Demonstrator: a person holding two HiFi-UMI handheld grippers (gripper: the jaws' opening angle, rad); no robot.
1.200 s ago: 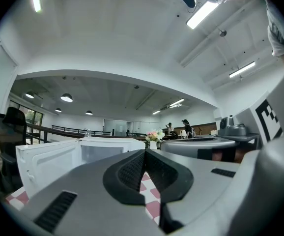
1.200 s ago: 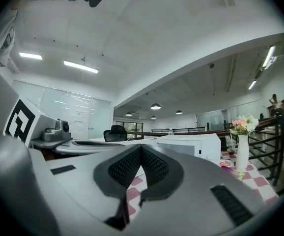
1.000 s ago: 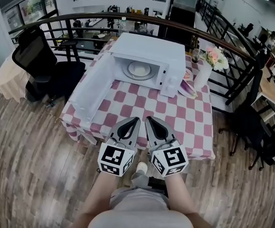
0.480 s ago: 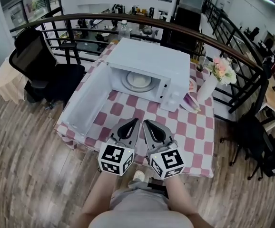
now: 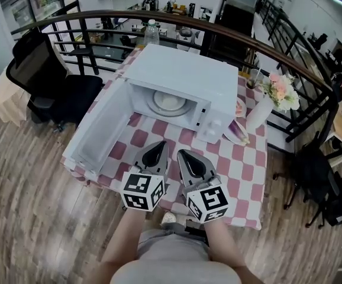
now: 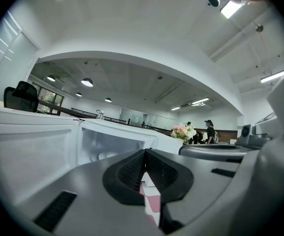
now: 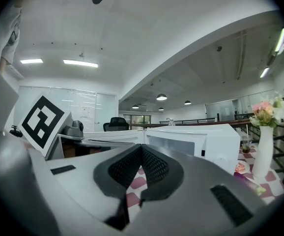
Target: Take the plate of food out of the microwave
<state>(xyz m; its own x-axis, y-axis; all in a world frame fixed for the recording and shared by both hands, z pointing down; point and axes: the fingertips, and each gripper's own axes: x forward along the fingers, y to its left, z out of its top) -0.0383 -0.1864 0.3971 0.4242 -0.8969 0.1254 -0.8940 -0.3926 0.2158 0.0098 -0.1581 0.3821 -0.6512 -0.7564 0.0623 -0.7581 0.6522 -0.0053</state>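
Though the microwave (image 5: 186,76) partly hides the plate (image 5: 170,103), left gripper (image 5: 158,147) and right gripper (image 5: 186,154) show closed jaws.

Plate (image 5: 170,102) in microwave (image 5: 186,76), vase (image 5: 258,113) right

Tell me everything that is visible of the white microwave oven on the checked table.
The white box-shaped microwave oven looks like painted metal. It stands at a slant on the table's red-and-white checked cloth. Its door, hinged at the head view's left, stands wide open toward the person. A round white plate lies inside the cavity. The control panel is at the front's right end.
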